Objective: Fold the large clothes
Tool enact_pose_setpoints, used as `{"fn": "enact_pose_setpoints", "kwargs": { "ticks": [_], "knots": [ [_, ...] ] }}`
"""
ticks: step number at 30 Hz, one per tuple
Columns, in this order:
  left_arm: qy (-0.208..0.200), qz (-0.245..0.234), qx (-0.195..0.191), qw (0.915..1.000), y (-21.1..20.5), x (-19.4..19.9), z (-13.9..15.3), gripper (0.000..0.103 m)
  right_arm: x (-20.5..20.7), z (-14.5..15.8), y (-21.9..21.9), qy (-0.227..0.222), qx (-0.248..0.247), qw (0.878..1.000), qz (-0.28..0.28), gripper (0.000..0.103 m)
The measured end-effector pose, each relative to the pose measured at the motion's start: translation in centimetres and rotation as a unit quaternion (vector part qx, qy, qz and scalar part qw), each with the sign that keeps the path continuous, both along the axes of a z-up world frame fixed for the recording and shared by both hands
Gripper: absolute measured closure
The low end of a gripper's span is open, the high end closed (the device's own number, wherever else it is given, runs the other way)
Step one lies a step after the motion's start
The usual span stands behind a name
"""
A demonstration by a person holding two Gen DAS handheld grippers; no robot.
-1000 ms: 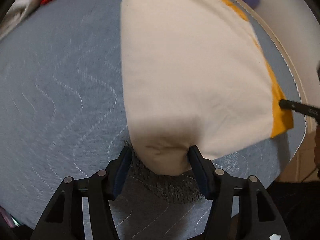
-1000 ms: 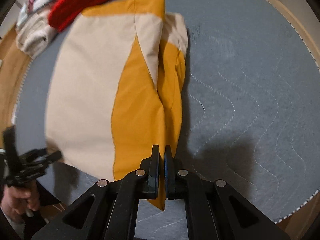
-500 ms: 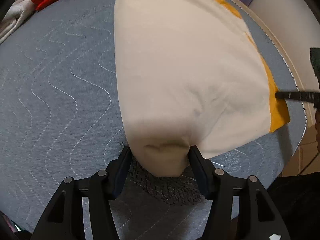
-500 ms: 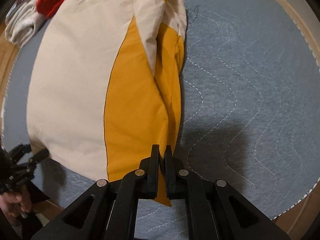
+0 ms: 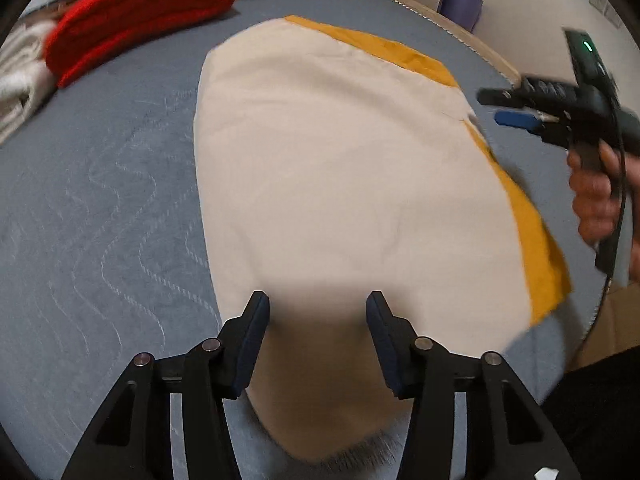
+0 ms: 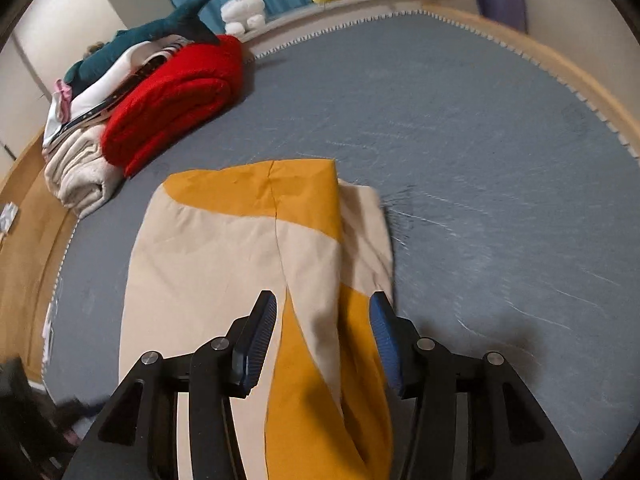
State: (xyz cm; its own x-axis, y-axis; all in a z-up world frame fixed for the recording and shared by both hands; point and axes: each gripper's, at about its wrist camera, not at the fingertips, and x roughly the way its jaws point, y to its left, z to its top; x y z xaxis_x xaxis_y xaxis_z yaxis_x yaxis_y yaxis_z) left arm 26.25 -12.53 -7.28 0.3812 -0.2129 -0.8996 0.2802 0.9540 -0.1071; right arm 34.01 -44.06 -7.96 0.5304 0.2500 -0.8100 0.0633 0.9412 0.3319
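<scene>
Now both claws stand wide apart and hold nothing. Just ahead of the left gripper lies the folded cream-and-mustard cloth garment, flat on the grey quilted bed cover; its near cream edge runs between and beneath the two dark-padded fingers, though whether they touch the fabric cannot be told. Off to that claw's right, over the garment's mustard border, hangs the right gripper, blurred, gripped by a bare hand. Far ahead and to the left sits a rolled red knit blanket.

From the right wrist view, the right gripper has its blue-ribbed fingers spread on either side of the garment's doubled-over edge (a mustard panel topped by a cream fold), which passes between them. Ahead and to its left, the red blanket rests against a stack of pale folded linens, with a teal plush shark on top.
</scene>
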Motion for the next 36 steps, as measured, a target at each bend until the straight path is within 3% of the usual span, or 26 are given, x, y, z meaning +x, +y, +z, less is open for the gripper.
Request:
{"fn": "enact_pose_setpoints", "kwargs": {
  "ticks": [7, 8, 11, 12, 15, 22, 28, 31, 33, 36],
  "knots": [
    [-0.018, 0.037, 0.003, 0.9992, -0.2, 5.4, 0.1, 0.056, 7.4, -3.3, 0.9, 0.022, 0.045, 0.999, -0.019, 0.054],
    [-0.019, 0.039, 0.007, 0.999, -0.5, 6.9, 0.0, 0.056, 8.1, -3.6, 1.2, 0.024, 0.048, 0.998, -0.022, 0.059],
    [-0.019, 0.054, -0.01, 0.9983, -0.6, 10.5, -0.4, 0.063, 9.9, -4.4, 1.1, 0.036, 0.058, 0.997, -0.031, 0.093],
    [-0.018, 0.062, -0.02, 0.9977, -0.5, 12.1, -0.6, 0.064, 10.3, -4.6, 0.9, 0.039, 0.065, 0.997, -0.033, 0.098],
    [-0.023, 0.074, -0.037, 0.9963, -1.0, 16.2, -0.9, 0.067, 10.7, -4.9, 0.0, 0.03, 0.071, 0.996, -0.044, 0.101],
    [-0.066, 0.079, -0.026, 0.9944, -3.3, 23.3, -1.6, 0.067, 12.1, -8.0, -1.1, 0.09, 0.077, 0.989, -0.088, 0.101],
    [-0.026, 0.077, -0.031, 0.9962, -2.7, 25.8, -4.8, 0.066, 13.2, -9.8, -0.2, 0.109, 0.053, 0.989, -0.08, 0.1],
    [-0.012, 0.068, -0.026, 0.9973, -2.3, 26.1, -3.1, 0.068, 13.5, -10.1, -0.3, 0.112, 0.056, 0.989, -0.079, 0.097],
    [-0.033, 0.067, -0.031, 0.9967, -1.5, 24.3, 0.1, 0.068, 13.4, -9.9, -0.7, 0.11, 0.06, 0.989, -0.082, 0.078],
    [-0.06, 0.037, -0.038, 0.9968, -0.2, 18.9, 4.2, 0.068, 12.6, -8.4, -1.9, 0.093, 0.055, 0.989, -0.1, 0.065]
  ]
}}
